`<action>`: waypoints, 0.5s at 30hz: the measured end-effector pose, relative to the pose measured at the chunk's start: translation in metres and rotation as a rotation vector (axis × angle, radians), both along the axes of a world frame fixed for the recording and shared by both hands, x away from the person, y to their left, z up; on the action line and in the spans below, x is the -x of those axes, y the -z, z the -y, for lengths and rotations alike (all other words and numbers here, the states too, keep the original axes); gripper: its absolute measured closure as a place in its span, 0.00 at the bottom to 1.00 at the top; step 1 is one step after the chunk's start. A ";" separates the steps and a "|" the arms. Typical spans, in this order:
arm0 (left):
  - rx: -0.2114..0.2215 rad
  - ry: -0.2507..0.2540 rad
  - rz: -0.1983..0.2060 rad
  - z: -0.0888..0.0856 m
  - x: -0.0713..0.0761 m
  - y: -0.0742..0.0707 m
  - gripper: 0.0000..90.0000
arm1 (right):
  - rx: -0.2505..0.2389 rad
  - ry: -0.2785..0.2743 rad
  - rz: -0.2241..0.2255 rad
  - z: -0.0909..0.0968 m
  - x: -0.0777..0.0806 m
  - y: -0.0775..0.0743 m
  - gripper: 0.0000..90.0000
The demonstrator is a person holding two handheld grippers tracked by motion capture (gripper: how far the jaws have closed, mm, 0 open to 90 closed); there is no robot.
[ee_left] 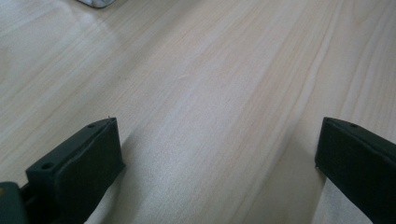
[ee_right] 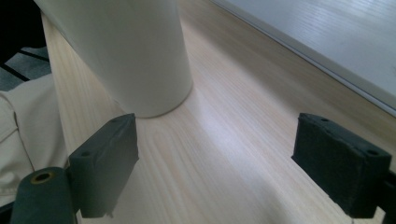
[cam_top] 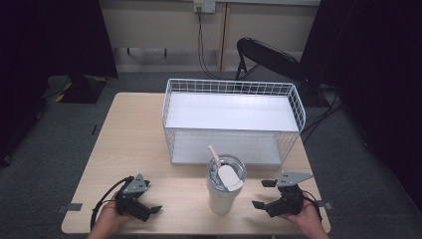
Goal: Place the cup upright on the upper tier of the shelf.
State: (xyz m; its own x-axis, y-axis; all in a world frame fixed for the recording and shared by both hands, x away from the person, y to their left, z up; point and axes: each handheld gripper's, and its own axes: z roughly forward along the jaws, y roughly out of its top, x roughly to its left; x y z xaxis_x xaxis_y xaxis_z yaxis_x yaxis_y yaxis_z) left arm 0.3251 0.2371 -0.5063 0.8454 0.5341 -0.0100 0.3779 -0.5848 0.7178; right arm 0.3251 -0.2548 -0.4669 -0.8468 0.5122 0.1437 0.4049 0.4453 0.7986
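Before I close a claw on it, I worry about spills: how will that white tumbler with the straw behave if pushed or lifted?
The tumbler looks tall and narrows toward its base, so a push near the lid would probably tip it. Its wall seems smooth and tapered, so it may slip downward in a loose grip. The straw stands in the lid, so the contents could leak if it falls.

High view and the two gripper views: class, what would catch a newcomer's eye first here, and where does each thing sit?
A large white wire basket with two flat white shelves stands at the far middle of the light wooden table. In front of it stands a tall white tumbler with a clear lid and straw. Flanking the tumbler near the front edge, the left gripper and right gripper are both open.
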 end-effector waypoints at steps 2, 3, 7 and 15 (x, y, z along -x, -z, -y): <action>0.000 0.000 0.000 0.000 0.000 0.000 0.00 | -0.012 -0.010 -0.001 -0.002 0.000 -0.002 0.15; 0.000 0.000 0.000 0.000 0.000 0.000 0.00 | -0.012 -0.013 0.001 -0.004 0.001 -0.003 0.15; 0.000 0.000 0.000 0.000 0.000 0.000 0.00 | -0.062 -0.032 -0.008 -0.010 0.001 -0.005 0.15; 0.000 0.000 0.000 0.000 0.000 0.000 0.00 | -0.110 -0.067 0.015 -0.026 0.004 -0.015 0.15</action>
